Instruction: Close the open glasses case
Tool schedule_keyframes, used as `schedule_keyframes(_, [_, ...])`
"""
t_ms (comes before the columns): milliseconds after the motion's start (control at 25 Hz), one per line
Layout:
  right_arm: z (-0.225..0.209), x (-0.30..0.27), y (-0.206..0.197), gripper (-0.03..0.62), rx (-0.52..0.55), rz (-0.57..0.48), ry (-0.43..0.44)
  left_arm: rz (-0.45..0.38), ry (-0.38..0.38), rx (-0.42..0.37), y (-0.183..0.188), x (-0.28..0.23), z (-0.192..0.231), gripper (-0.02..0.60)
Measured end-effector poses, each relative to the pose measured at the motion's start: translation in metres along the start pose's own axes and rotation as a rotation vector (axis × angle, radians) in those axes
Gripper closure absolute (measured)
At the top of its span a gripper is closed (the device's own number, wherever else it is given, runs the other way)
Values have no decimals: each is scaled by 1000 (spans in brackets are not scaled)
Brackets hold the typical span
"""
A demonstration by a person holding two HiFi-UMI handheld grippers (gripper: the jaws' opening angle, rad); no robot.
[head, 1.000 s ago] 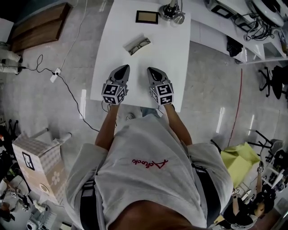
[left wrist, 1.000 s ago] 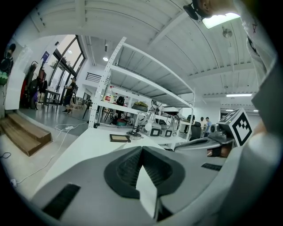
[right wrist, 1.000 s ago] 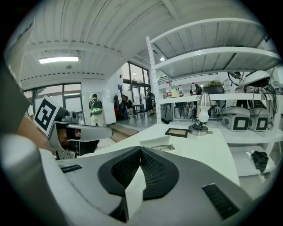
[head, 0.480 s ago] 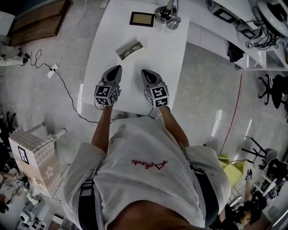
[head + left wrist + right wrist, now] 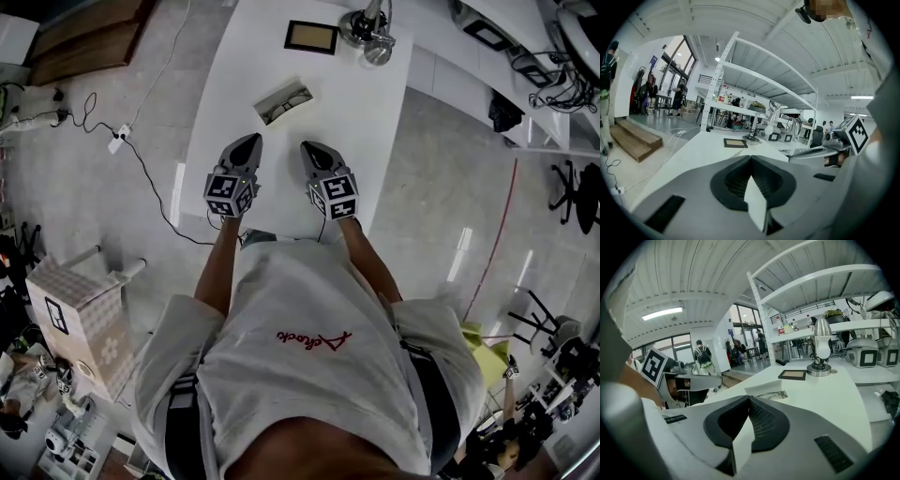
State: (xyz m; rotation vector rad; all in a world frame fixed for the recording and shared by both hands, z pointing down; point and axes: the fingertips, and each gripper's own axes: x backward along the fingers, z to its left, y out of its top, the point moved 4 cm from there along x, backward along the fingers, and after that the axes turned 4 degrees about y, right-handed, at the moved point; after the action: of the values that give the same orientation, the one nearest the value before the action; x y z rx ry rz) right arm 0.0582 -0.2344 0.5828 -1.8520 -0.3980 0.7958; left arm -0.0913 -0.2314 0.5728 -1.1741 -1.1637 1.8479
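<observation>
1. Currently both grippers hover side by side over the near edge of the white table, one in each of the person's hands, tips pointing toward its far end.
2. Left gripper: jaws clenched, tips meeting, nothing between them (confirmed in the left gripper view).
3. Right gripper: jaws likewise pressed together and empty, as the right gripper view shows.
4. Glasses case: lies open on the table beyond both sets of tips, roughly in line with the gap between the grippers, apart from both. Glasses visible inside it in the right gripper view.
5. Far end of the table: small dark picture frame lying flat, metal desk lamp just beside it on the right.
</observation>
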Motion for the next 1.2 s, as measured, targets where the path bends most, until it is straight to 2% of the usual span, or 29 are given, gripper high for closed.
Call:
schedule_keyframes(160, [4,-13,1,569,-13,6,-29,20,-31,-11,-4,-4,15,555])
schedule_keyframes(400, [11,-31,2,569,-24,31,-77,45,-85,15,-11,-12,35,555])
schedule_keyframes(800, [3,-36,-11,569,-54,82,-131,116,-144,41,-41,-25,39,555])
schedule_keyframes(1000, [5,-40,-17,569,-61,95,-129,100,-152,37,-41,-31,45,554])
schedule_keyframes(1200, [3,-41,-17,569,-62,100,-118,82,-139,1,-31,-46,54,554])
